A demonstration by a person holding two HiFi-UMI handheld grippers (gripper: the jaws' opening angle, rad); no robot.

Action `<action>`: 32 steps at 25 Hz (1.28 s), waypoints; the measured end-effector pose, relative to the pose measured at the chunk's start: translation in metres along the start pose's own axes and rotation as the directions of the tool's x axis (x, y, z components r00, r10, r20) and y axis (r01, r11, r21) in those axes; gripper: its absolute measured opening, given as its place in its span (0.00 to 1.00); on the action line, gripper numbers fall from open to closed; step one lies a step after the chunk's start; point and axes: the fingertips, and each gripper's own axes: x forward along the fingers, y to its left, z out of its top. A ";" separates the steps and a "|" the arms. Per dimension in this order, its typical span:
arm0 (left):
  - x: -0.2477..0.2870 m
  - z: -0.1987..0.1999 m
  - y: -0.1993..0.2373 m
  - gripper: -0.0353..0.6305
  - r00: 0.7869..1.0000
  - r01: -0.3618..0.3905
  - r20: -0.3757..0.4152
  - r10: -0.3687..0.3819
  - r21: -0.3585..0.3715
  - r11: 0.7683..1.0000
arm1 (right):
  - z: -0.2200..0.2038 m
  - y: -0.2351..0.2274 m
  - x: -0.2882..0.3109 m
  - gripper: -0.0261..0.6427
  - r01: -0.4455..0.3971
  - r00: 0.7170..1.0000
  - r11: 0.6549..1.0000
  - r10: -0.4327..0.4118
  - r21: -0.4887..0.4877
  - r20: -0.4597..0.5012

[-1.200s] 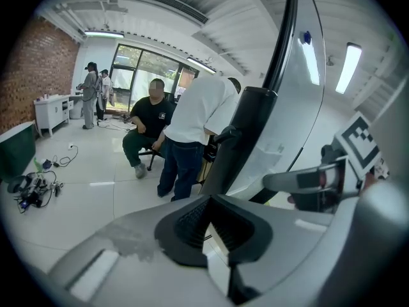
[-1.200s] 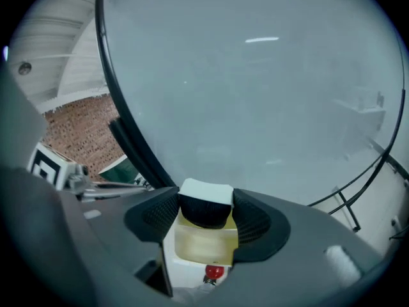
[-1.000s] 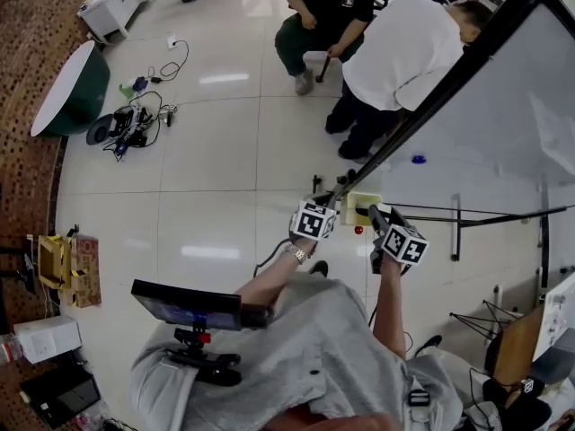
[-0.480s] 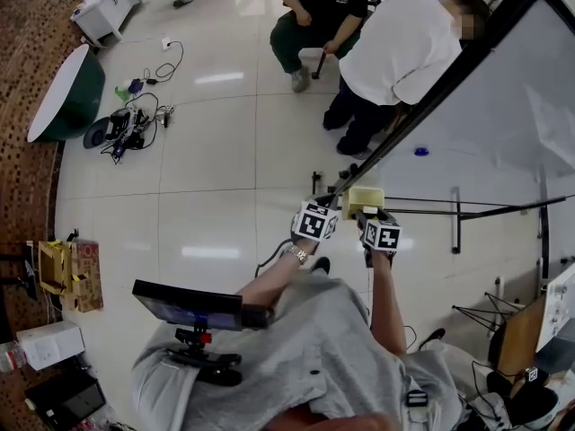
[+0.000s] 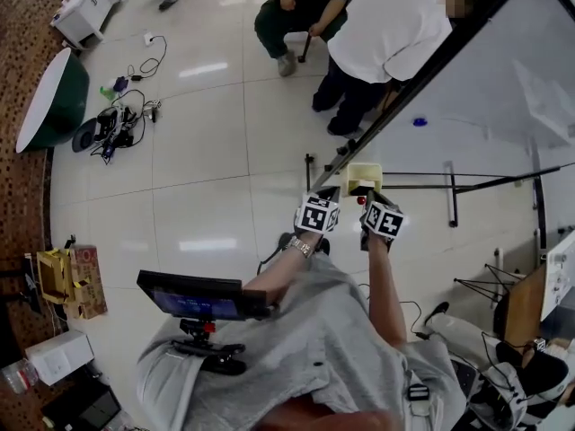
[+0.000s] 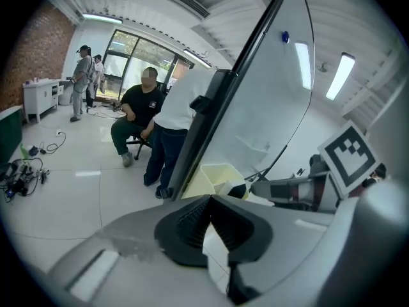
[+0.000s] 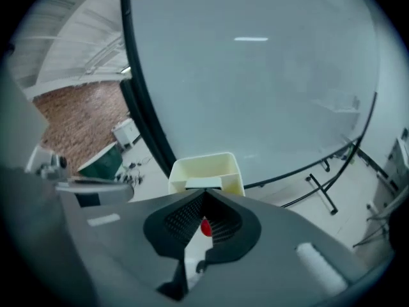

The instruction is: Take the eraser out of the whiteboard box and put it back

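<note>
A cream box (image 5: 364, 179) hangs at the lower corner of the whiteboard (image 5: 485, 88). In the right gripper view the box (image 7: 206, 169) holds a flat pale eraser (image 7: 204, 183), just beyond my right gripper (image 7: 204, 194). Its jaws are closing; the tips nearly touch at the box's near rim and I see nothing between them. A small red thing (image 7: 206, 228) shows through the gap lower down. My left gripper (image 6: 209, 198) is shut and empty, short of the box (image 6: 217, 174). In the head view my left gripper (image 5: 330, 192) and right gripper (image 5: 371, 201) sit side by side below the box.
One person stands (image 5: 386, 34) and another sits (image 5: 287, 7) at the whiteboard's far end. The board's stand legs (image 5: 449, 196) cross the floor on the right. Cables and gear (image 5: 117, 119) lie by a green round table (image 5: 49, 92). Cartons (image 5: 67, 277) stand at the left.
My right gripper has come down and in toward the box, drawing up beside the left gripper. The left gripper has shifted slightly toward the box.
</note>
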 end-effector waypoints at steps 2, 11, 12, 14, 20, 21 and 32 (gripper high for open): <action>0.001 -0.007 -0.009 0.06 1.000 0.002 -0.006 -0.002 0.000 1.000 | 0.003 0.002 -0.010 0.04 -0.031 0.999 0.998 0.029 0.063 0.044; -0.012 -0.041 -0.066 0.06 0.997 -0.076 0.023 0.075 0.018 0.997 | -0.037 0.033 -0.052 0.05 -0.247 0.968 0.968 0.249 -0.049 0.025; -0.018 -0.050 -0.070 0.06 0.996 -0.090 0.022 0.090 0.008 0.996 | -0.048 0.040 -0.058 0.05 -0.271 0.962 0.961 0.272 -0.062 0.016; -0.025 -0.073 -0.090 0.06 0.993 -0.112 0.019 0.112 -0.007 0.994 | -0.070 0.042 -0.075 0.05 -0.313 0.949 0.946 0.314 -0.079 -0.004; -0.038 -0.143 -0.134 0.06 0.982 -0.188 -0.034 0.187 -0.017 0.982 | -0.130 0.028 -0.112 0.05 -0.397 0.916 0.918 0.395 -0.009 -0.070; -0.042 -0.151 -0.137 0.06 0.980 -0.197 -0.042 0.196 -0.022 0.980 | -0.137 0.028 -0.117 0.04 -0.404 0.912 0.914 0.402 -0.012 -0.079; -0.064 -0.144 -0.128 0.06 0.966 -0.258 -0.036 0.256 -0.049 0.965 | -0.148 0.046 -0.123 0.04 -0.392 0.919 0.902 0.373 -0.178 -0.129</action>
